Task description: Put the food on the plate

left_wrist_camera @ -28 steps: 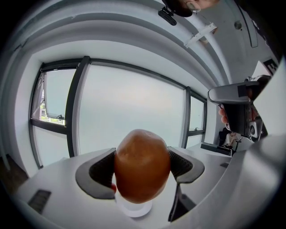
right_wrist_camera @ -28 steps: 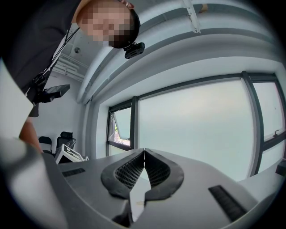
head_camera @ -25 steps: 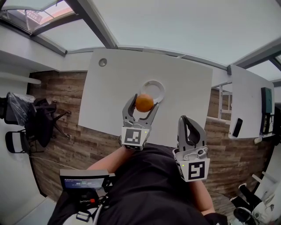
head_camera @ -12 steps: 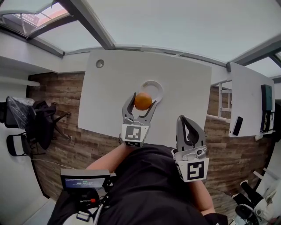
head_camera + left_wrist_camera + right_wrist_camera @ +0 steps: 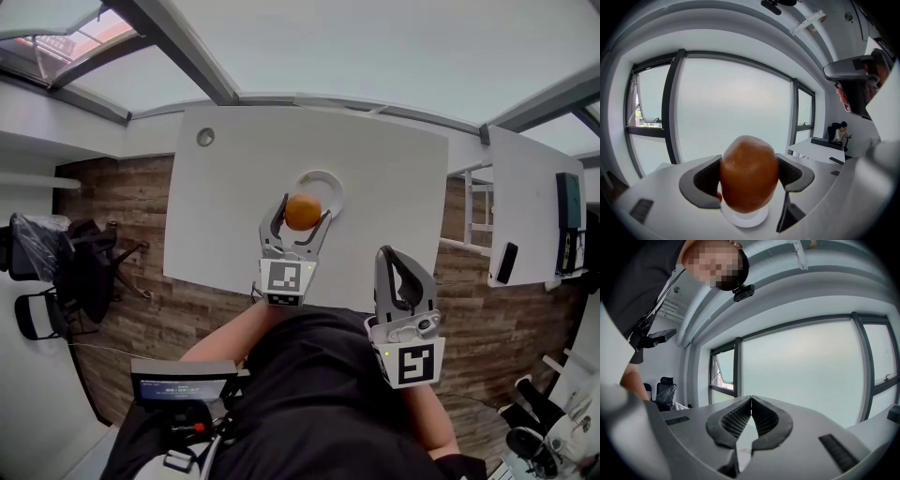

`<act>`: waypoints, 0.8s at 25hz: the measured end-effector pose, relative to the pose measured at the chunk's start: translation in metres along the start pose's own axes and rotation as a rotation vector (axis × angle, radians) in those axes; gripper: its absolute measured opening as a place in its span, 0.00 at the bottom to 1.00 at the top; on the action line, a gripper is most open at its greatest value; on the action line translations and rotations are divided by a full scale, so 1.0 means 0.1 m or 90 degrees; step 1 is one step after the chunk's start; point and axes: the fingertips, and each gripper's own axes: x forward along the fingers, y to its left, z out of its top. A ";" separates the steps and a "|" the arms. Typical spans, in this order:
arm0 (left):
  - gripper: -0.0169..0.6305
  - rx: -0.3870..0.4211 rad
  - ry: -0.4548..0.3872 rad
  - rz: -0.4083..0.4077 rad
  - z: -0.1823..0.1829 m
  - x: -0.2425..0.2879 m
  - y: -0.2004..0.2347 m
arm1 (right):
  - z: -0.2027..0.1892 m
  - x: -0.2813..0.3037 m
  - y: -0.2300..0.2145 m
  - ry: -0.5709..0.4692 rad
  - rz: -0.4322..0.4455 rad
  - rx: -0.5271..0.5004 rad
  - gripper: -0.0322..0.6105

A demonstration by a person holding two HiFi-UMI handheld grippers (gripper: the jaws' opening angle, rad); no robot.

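White table [image 5: 394,234] spans mid-frame in the head view, carrying one small white plate [image 5: 332,181] near its centre. Right gripper [image 5: 403,264] is parked low by the torso, off the near table edge, jaws pressed together on nothing. Left gripper [image 5: 302,212] reaches over the plate's near rim, jaws clamped on both flanks of the round orange food [image 5: 302,216]. The left gripper view shows the plate directly below the food. Judged step: set-down and release. To do it well, nudge forward so the food sits over the plate's centre, not its near rim. Descend vertically until it bears on the plate, then part the jaws slowly and evenly, since a round item is likely to roll. Withdraw straight back without brushing it. Not resolved: whether the food already touches the plate or hangs just above it. The plate's near portion is hidden behind food and jaws. Food type is uncertain (fruit or bun). A small red spot at the left pad is unidentifiable.
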 end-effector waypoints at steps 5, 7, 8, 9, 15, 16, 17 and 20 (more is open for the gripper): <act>0.56 0.007 0.014 -0.003 -0.06 0.04 0.03 | -0.02 0.02 0.03 0.006 0.006 -0.008 0.06; 0.56 0.001 0.020 -0.004 -0.11 0.07 0.04 | -0.02 0.03 0.03 0.008 0.009 -0.012 0.06; 0.56 0.003 0.024 -0.004 -0.12 0.08 0.04 | -0.03 0.04 0.03 0.009 0.009 -0.011 0.06; 0.56 0.008 0.029 -0.006 -0.12 0.08 0.04 | -0.04 0.04 0.03 0.011 0.008 -0.009 0.06; 0.56 0.011 0.044 -0.009 -0.23 0.14 0.03 | -0.05 0.02 -0.01 0.016 0.002 -0.003 0.06; 0.56 0.010 0.045 -0.008 -0.25 0.16 0.03 | -0.05 0.02 -0.02 0.015 0.000 -0.003 0.06; 0.56 0.012 0.046 -0.008 -0.27 0.17 0.04 | -0.05 0.02 -0.02 0.015 -0.003 -0.001 0.06; 0.56 0.015 0.055 -0.010 -0.35 0.18 0.04 | -0.05 0.00 -0.03 0.016 -0.010 0.001 0.06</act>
